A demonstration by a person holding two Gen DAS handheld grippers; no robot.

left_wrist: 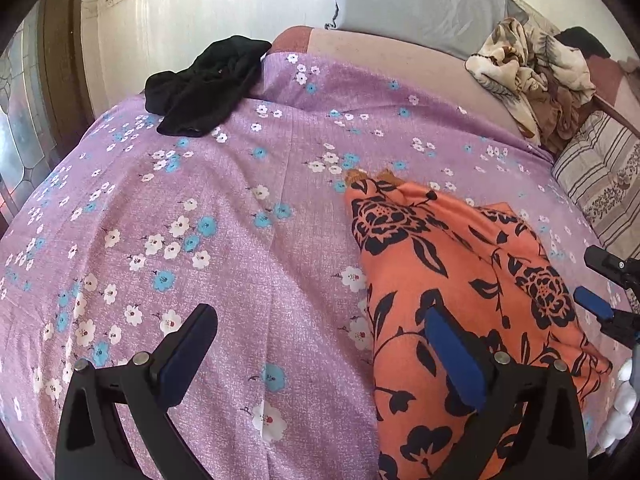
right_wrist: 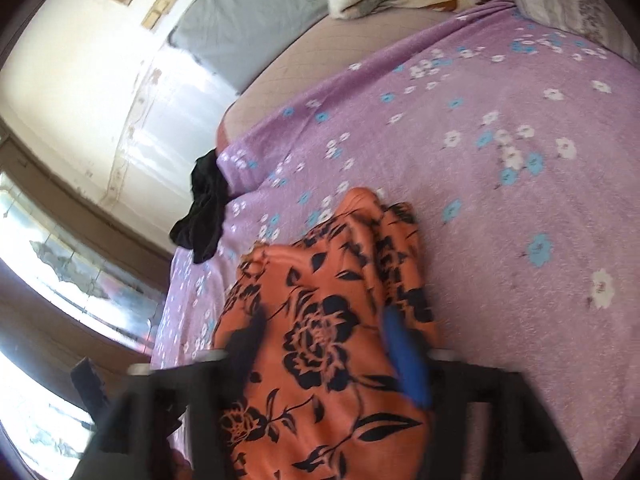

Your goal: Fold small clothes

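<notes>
Bright daylight glares off the window (right_wrist: 60,280); right-wrist view is motion-blurred, both fisheye edges bend and darken.

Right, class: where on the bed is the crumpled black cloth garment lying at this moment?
In the left wrist view, the crumpled black cloth garment lies at the far left edge of the purple floral bedsheet, by the white wall, well apart from the orange floral garment.

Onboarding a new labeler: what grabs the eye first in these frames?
The orange garment with black flowers lies on the purple flowered bedsheet, toward the right in the left wrist view, with the open left hand-held gripper over its edge. A crumpled black garment sits at the sheet's far left corner. The right hand-held gripper, blurred, stands open over the orange cloth.
</notes>
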